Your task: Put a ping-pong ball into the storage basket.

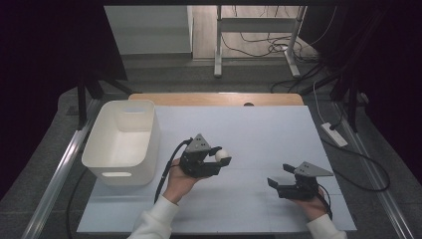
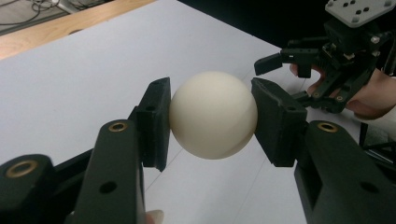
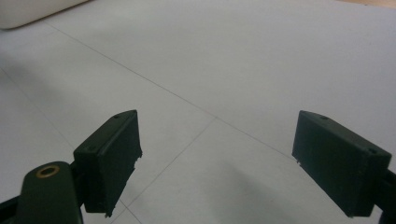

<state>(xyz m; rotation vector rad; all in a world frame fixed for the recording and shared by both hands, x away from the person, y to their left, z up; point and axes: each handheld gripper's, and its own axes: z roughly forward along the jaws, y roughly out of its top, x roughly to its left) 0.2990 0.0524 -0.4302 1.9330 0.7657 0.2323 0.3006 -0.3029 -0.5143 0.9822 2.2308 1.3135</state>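
The left gripper's two black jaws are closed against a cream-white ball, one pad pressed to each side of it, so the ball is clamped between them and held clear of the desk's pale sheet; in the left gripper view the ball sits squarely between the pads with the sheet showing underneath. Starting from the left edge of the desk in the high view, a white plastic bin with a handle slot in its near wall stands on the left side of the sheet, its near corner reaching toward the near-left part of the desk. Just to the right of the bin, the person's left hand, in a white sleeve, comes up from the near edge and holds the left gripper over the middle of the sheet, the ball at its tip pointing to the right, well apart from the bin. Farther right, near the near-right corner of the sheet, the right hand holds the right gripper, whose jaws stand wide apart with nothing between them; in the right gripper view its two pads frame bare sheet. A strip of bare wood shows along the far edge of the desk.
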